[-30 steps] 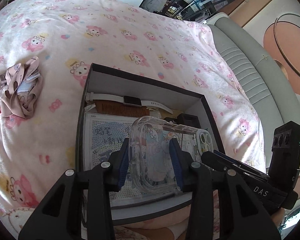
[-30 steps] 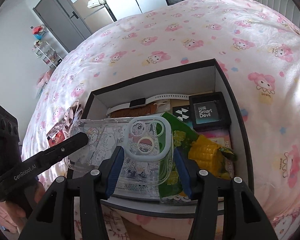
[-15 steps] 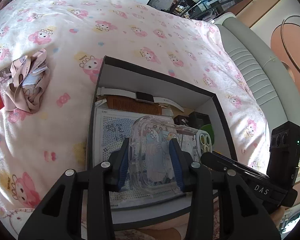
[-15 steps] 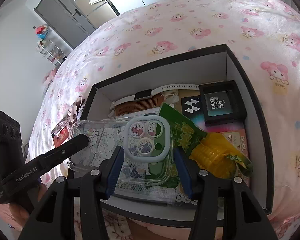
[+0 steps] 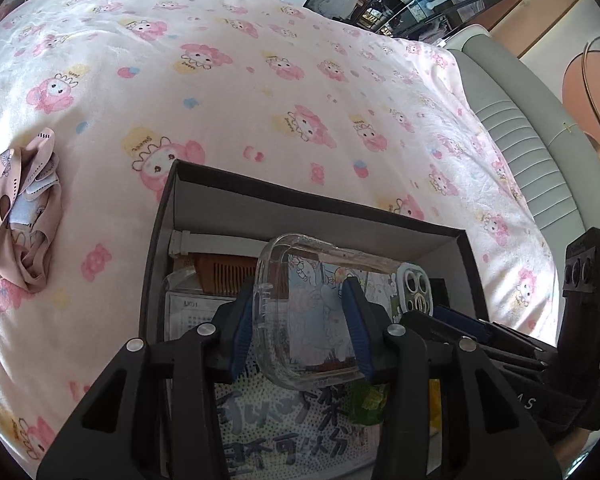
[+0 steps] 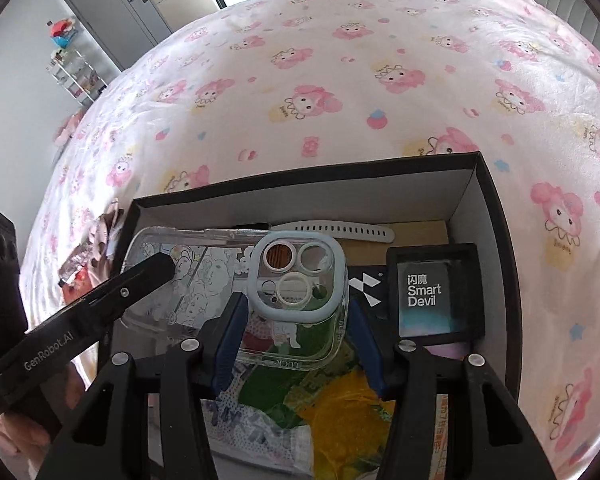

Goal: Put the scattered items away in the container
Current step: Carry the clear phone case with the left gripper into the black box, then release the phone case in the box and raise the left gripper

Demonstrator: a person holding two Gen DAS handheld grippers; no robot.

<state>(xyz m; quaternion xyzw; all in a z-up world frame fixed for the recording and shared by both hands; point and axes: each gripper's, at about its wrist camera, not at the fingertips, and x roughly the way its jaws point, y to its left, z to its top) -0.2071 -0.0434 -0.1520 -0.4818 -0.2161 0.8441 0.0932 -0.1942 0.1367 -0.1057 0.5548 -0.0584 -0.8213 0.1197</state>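
Phone case (image 5: 312,312): clear, held over the black box (image 6: 496,216) on the bed (image 5: 260,100).
Left claw (image 5: 300,320): jaws opening, case between them, pads seemingly still touching.
Right claw (image 6: 296,324): clamps the case's camera end.

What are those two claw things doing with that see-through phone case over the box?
A person holds a claw in each hand, and both have the clear phone case between their pads, over the open black box on the bed. The right claw has the camera end; the left claw has the other end, and its jaws are opening. The box already holds a comb, a white watch and a small black Smart Devil box. A pinkish cloth bundle lies outside it.
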